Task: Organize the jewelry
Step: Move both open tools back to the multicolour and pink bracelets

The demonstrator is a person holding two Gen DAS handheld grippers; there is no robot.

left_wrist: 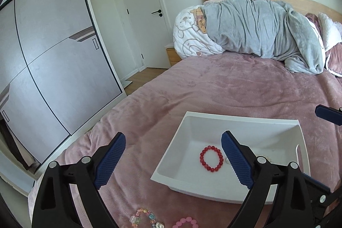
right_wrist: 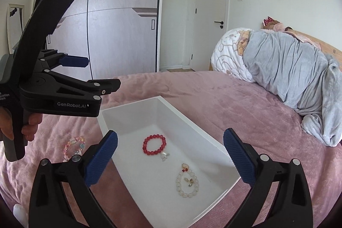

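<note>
White tray [right_wrist: 213, 140] sits on the pink bedspread [left_wrist: 235, 87]. Inside it: red bead bracelet [right_wrist: 154, 144] with a small white charm [right_wrist: 164, 156] at its edge, and a white bead bracelet [right_wrist: 187, 185] closer to the tray's near corner, apart from the red one.

Left gripper [left_wrist: 173, 160]: jaws spread wide, nothing between them. Right finger overlaps the tray interior in the left wrist view, left finger over bare bedspread. Seen from the right wrist camera, it is held above the tray's left side, with the person's hand [right_wrist: 12, 125] on the handle.

Right gripper [right_wrist: 170, 158]: also wide open, empty, fingers straddling the tray from above.

Still outside the tray, on the bedspread: multicolour bead bracelet [left_wrist: 142, 217] and pink bead bracelet [left_wrist: 185, 222], side by side under the left gripper.

Background: rolled grey blanket [left_wrist: 267, 35] at the bed head, sliding wardrobe [left_wrist: 53, 46], white door [left_wrist: 145, 14].
</note>
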